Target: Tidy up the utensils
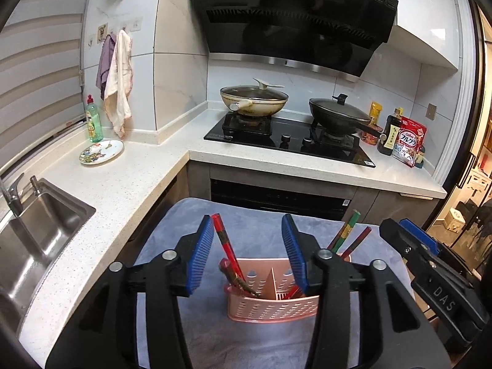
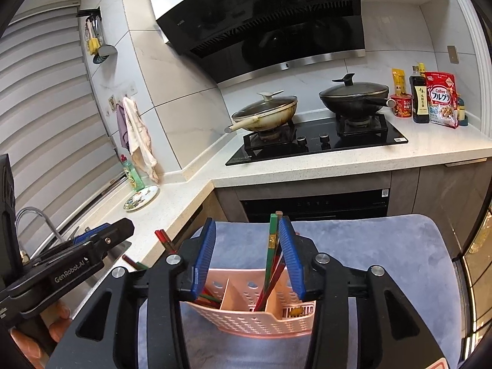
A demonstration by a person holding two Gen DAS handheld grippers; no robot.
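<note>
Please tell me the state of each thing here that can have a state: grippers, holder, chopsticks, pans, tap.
Left gripper: open, holding nothing.
Right gripper: open, holding nothing.
Pink holder: upright on the grey cloth, chopsticks inside.
Red chopsticks: leaning in the holder.
Green chopsticks: standing in the holder.
Cream pan: lid on.
Black pan: lid on.
Tap: no water running.

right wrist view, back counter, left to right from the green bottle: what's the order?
dish soap bottle → patterned plate → cream pan → black wok → red cup → soy sauce bottle → cereal bag
</note>
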